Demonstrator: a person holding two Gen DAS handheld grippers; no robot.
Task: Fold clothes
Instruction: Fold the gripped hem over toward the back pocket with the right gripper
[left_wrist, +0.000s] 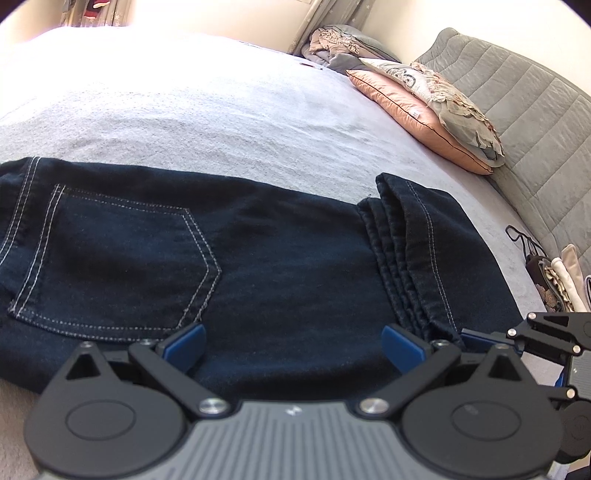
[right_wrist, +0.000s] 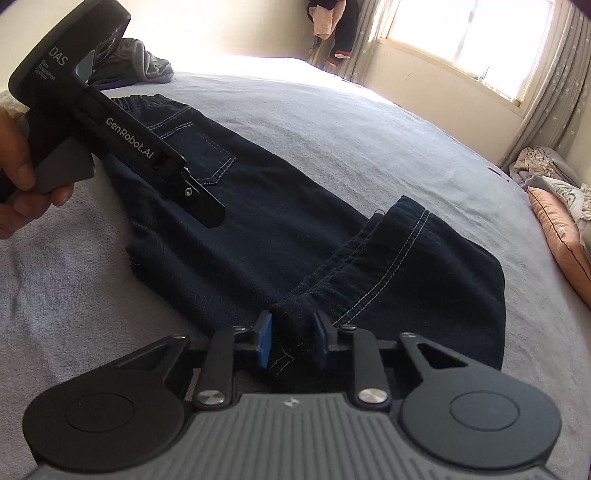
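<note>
Your dark jeans (left_wrist: 258, 251) lie flat on the grey bedspread (left_wrist: 184, 110), folded over on themselves, with the back pocket (left_wrist: 122, 266) facing up and the leg hems (left_wrist: 406, 258) doubled back on top of the jeans at the end away from the pocket. Your left gripper (left_wrist: 293, 345) sits low over the near edge of the jeans between pocket and hems, its blue fingers (left_wrist: 186, 343) spread wide with nothing between them. Your right gripper (right_wrist: 293, 343) has its fingers (right_wrist: 264, 343) pressed in on a bunched fold of the jeans just beside the hems, pinching the denim. Your hand (right_wrist: 16, 173) holds the left gripper's handle, near the waistband (right_wrist: 147, 99) end of the jeans. A pink pillow (left_wrist: 413, 114) lies on the bedspread, well apart from the jeans, beyond the hems.
</note>
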